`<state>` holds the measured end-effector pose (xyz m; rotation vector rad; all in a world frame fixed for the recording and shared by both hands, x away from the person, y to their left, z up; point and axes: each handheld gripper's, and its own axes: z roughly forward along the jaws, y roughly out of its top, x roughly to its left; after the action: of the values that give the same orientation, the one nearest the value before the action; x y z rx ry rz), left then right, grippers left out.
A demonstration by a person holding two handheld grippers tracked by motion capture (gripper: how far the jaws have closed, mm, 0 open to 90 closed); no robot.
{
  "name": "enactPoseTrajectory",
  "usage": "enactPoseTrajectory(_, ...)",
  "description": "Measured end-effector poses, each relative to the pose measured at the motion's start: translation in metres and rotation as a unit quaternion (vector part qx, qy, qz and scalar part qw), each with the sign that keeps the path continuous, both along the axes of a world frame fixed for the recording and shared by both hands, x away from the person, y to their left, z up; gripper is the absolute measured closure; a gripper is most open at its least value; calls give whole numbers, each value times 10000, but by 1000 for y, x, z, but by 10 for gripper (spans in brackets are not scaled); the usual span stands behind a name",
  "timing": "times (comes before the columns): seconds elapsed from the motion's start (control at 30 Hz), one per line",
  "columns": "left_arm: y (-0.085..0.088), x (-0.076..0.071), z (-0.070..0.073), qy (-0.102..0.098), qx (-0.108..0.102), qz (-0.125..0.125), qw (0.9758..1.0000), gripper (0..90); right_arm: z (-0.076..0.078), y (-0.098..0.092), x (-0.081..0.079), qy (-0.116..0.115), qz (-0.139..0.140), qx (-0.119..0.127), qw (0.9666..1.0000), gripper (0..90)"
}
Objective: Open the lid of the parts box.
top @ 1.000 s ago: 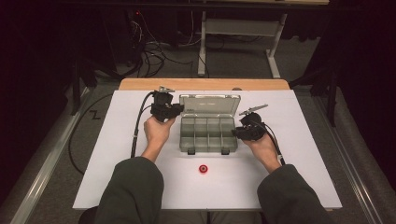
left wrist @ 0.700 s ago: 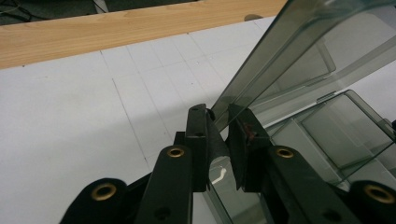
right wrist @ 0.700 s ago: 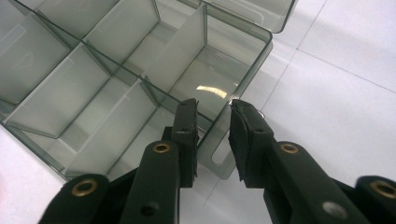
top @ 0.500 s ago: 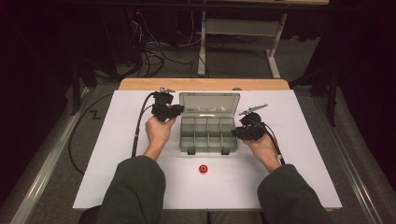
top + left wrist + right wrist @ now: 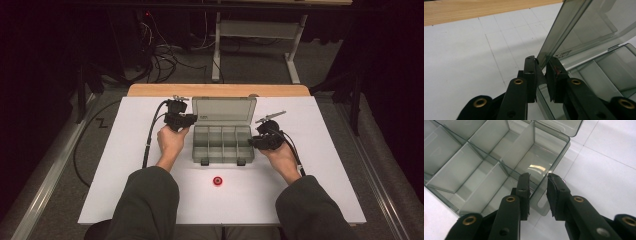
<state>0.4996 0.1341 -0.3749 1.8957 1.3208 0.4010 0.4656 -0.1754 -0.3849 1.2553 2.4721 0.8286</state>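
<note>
The left gripper (image 5: pixel 541 68) is pinching the edge of the clear lid (image 5: pixel 584 30) between narrow jaws, keeping it propped upright. The right gripper (image 5: pixel 538 185) is clamping the box's side wall (image 5: pixel 554 162), steadying the compartment box (image 5: pixel 222 142) on the white surface (image 5: pixel 115 150). A red piece (image 5: pixel 217 180) is lying nearby, well apart from the box.

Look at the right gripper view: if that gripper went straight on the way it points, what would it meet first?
Probably the compartment box's end wall: the right gripper already straddles it, with the end compartment just beyond. Depth is hard to judge.
</note>
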Motion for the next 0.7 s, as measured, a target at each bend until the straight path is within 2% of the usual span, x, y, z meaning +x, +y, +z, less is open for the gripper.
enactPoseTrajectory(0.23,-1,3,-4,35,43,27,10000,785,0,0,0,7,-1,4,10000,744)
enactPoseTrajectory(0.5,-5,5,-10,54,219,67,9997,789,0,0,0,10,4,-2,10000,745)
enactPoseTrajectory(0.7,-7,7,-13,99,268,95,9995,791,0,0,1,28,5,0,10000,745)
